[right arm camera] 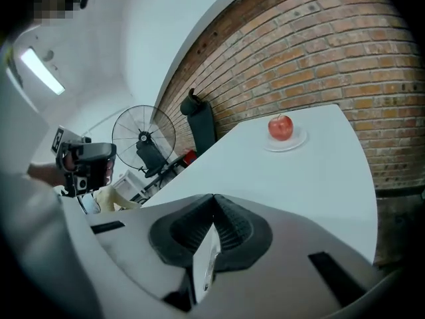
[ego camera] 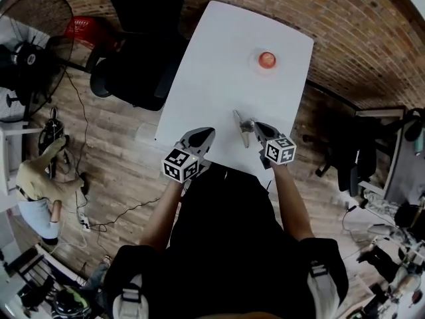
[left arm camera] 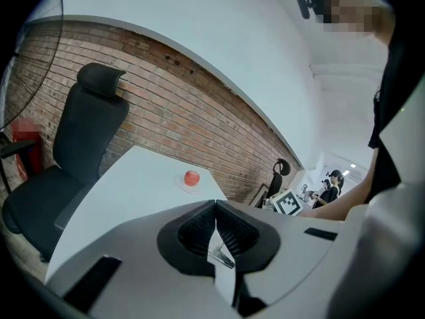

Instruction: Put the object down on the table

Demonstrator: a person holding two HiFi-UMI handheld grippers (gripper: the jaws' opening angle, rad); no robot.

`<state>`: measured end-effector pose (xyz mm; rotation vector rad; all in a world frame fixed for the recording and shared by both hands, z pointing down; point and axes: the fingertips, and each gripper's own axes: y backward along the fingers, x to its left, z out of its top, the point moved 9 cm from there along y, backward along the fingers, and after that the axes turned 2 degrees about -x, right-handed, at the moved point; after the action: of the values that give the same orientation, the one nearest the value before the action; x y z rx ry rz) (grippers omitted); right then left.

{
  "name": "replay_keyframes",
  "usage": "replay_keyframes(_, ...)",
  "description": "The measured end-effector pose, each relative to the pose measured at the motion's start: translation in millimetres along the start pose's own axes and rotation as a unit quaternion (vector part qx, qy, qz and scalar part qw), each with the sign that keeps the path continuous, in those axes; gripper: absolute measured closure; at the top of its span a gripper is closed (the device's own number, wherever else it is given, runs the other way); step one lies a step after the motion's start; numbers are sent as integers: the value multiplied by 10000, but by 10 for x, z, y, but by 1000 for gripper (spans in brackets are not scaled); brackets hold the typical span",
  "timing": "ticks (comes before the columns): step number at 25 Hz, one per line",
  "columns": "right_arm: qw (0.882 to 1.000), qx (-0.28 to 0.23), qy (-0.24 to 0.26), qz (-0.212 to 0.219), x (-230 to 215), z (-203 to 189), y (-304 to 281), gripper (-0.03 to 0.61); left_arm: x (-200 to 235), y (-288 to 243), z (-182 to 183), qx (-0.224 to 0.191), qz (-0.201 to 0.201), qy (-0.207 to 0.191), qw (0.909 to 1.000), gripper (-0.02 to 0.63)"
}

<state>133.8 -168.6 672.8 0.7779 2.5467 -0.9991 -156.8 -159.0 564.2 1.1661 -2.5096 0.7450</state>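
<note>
A thin silvery metal utensil (ego camera: 240, 126), shaped like a knife, lies crosswise at the tip of my right gripper (ego camera: 256, 129) over the near part of the white table (ego camera: 219, 65). In the right gripper view the jaws of my right gripper (right arm camera: 213, 197) are closed on a flat pale blade (right arm camera: 204, 261) seen nearly edge-on. Whether the utensil touches the table I cannot tell. My left gripper (ego camera: 202, 137) hovers at the table's near edge to the left, and my left gripper (left arm camera: 215, 203) is shut with no task object in it.
A red apple (ego camera: 267, 60) sits on a small plate (ego camera: 255, 64) at the far right of the table. A black office chair (ego camera: 143, 45) stands against the table's left side. A fan (ego camera: 30, 52), a red crate (ego camera: 83, 26) and cables are on the floor to the left.
</note>
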Motion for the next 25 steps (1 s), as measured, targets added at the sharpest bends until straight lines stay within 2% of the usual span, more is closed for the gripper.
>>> replay_keyframes(12,9978,-46,655,6,244,3,190,583,27,-193,-14,128,-228,-158,9995,594)
replay_keyframes(20,9976,-157,673,-80,201,-30,360,583,-76,-451,7,408,-450,-335,9976,594)
replay_keyframes(25,9975,-143,693,-63,114,-77,534,583,-248,-624,46,420,-482,-393,9972,594)
